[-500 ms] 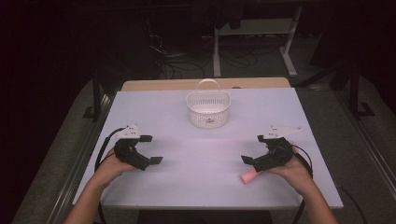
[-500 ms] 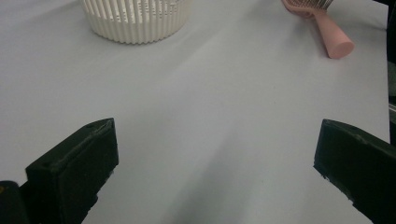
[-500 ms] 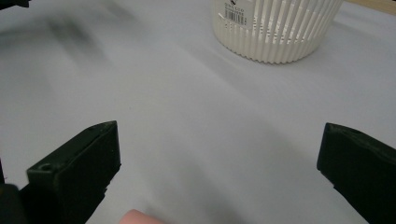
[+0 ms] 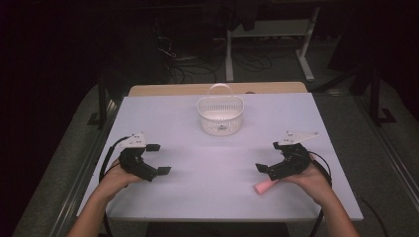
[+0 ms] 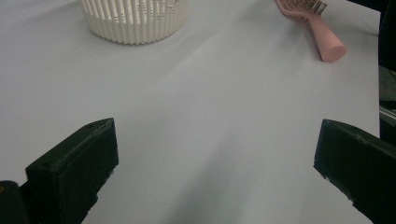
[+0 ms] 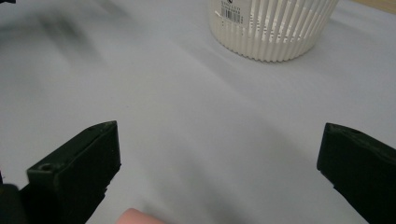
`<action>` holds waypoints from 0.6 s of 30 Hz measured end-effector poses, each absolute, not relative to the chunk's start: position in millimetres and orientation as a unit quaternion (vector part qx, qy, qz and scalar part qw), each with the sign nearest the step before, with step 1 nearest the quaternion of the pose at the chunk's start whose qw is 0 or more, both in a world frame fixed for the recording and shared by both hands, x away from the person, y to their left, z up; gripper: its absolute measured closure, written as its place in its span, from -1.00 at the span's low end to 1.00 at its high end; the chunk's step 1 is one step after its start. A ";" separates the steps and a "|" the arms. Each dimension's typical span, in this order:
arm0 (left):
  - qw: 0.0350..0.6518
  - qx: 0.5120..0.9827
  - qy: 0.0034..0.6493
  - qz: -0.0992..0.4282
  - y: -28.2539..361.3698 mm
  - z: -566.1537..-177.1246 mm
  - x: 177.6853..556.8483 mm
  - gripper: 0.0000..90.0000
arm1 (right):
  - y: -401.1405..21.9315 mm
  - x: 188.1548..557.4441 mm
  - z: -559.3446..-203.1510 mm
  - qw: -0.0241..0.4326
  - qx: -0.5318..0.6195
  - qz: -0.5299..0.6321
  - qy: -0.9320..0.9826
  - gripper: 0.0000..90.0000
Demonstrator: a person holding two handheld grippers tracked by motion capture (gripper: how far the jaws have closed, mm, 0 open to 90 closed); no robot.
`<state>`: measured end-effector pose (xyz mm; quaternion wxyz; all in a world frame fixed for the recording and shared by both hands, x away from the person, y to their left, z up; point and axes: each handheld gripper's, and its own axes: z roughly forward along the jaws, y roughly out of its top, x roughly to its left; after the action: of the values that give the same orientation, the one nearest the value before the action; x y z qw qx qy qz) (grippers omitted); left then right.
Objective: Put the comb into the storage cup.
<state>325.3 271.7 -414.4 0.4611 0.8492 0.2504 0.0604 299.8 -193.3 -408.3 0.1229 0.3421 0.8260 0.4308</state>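
High view: pink hairbrush [image 4: 265, 187] lies on the table [image 4: 207, 197] just under the right gripper [image 4: 270, 164], both grippers' jaws wide and empty; judged light, rigid, smooth plastic, best pinched across its handle.

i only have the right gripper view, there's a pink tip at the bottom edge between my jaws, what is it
Observer: It is the handle end of a pink plastic hairbrush; the left gripper view shows bristles on its head.
Operator: where does it lie
Observer: In the high view the pink plastic hairbrush lies flat on the white table, under the right gripper.
Operator: is that gripper holding it
Observer: No. Its jaws stand wide open above the handle.
Operator: and the other one
Observer: The left gripper is open too, over bare table, nearer the person than the white slotted plastic basket.
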 end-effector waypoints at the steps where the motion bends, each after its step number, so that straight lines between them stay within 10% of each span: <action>1: 0.461 0.849 0.251 0.061 271.5 -414.5 325.2 -1.00 | -193.1 300.1 -408.6 0.122 0.343 0.430 0.827 -1.00; 18: 0.465 0.849 0.244 0.058 270.5 -413.3 324.2 -1.00 | -173.9 309.4 -412.7 0.117 0.332 0.404 0.844 -1.00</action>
<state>324.2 270.5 -413.3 0.4652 0.8488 0.2443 0.0577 309.4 -173.9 -412.7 0.1170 0.3319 0.8444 0.4039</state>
